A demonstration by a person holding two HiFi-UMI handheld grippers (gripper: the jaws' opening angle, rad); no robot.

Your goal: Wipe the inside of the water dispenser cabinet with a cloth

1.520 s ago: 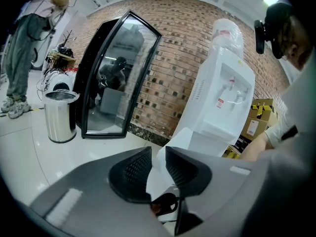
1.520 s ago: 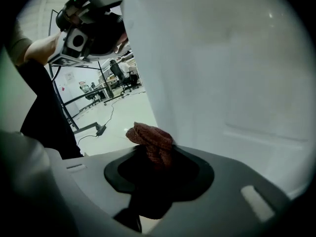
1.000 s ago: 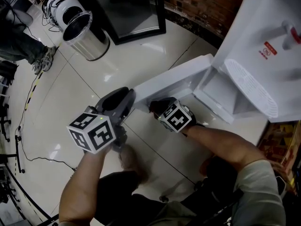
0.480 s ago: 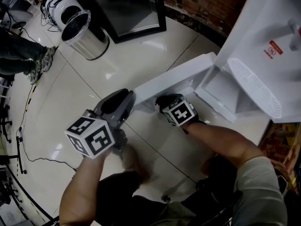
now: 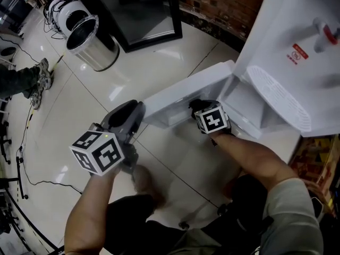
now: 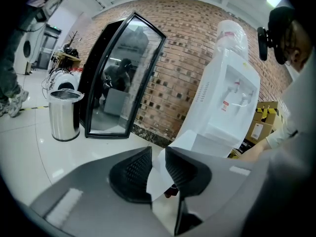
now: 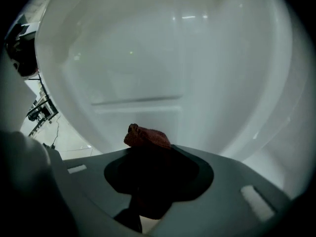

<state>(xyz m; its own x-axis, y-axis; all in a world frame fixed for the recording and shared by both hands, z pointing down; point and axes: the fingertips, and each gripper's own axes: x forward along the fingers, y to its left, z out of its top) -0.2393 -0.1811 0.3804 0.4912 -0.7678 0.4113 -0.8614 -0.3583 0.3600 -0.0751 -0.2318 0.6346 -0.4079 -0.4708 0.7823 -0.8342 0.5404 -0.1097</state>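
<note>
The left gripper [image 5: 139, 108] and right gripper [image 5: 197, 106] have smooth grey moulded shells; each carries a white cube with black square markers, the left cube [image 5: 98, 152] and the right cube [image 5: 212, 118]; black pads [image 6: 131, 174] are finely ribbed; the person wears a pale grey-green sleeve [image 5: 295, 206]; dark trousers [image 5: 133, 222].

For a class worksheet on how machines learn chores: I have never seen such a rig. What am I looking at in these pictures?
There is no robot here. A person holds hand-held tongs in each hand. One camera sits on the head and looks down at the tiled floor; one more rides on each tool. The left tongs clamp the edge of the open cabinet door of the water dispenser. The right tongs pinch a red cloth and face a white inner surface. A metal bin stands farther off.
</note>
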